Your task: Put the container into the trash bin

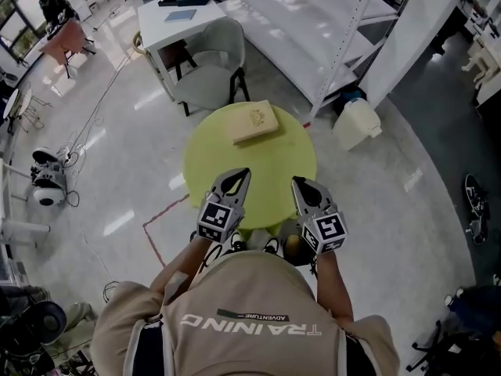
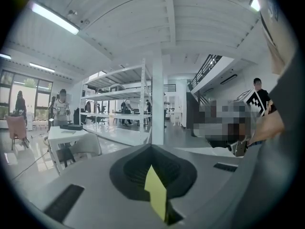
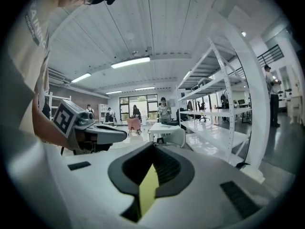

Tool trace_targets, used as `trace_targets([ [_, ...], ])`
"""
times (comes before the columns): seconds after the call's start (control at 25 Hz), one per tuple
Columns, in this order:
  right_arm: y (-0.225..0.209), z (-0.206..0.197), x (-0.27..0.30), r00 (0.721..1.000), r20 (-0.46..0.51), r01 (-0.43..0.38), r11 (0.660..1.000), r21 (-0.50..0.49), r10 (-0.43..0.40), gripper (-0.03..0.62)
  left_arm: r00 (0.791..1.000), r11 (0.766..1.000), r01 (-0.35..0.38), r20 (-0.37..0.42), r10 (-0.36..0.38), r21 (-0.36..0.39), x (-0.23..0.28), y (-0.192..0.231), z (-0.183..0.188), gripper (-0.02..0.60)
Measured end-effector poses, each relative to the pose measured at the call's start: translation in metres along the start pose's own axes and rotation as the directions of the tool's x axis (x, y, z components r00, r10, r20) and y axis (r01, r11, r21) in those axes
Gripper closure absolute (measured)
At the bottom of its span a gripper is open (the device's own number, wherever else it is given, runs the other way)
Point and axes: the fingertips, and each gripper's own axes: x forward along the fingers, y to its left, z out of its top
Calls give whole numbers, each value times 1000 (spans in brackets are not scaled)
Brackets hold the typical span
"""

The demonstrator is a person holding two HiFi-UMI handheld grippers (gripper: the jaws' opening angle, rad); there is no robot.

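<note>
Left gripper and right gripper clenched empty over table near edge; we open first, then clamp container (far side) squarely.

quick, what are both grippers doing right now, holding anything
left gripper: closed, jaws together, holding nothing
right gripper: closed, jaws together, holding nothing

Glossy pale floor, white shelving, round green table — ceiling strip lights
</note>
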Motion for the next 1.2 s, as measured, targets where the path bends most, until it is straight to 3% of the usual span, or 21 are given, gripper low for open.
trace_targets([
  [0.48,0,8,-7,999,0,43,999,-7,-43,594,999,999,37,34,-38,27,-2,1,19,580],
  [0.96,15,14,-6,1000,15,6,1000,-13,-6,594,998,998,51,44,-52,21,-6,-4,19,580],
  [1.2,13,17,-10,999,16,31,999,-31,-30,594,997,998,55,59,-56,32,-7,-5,26,580],
])
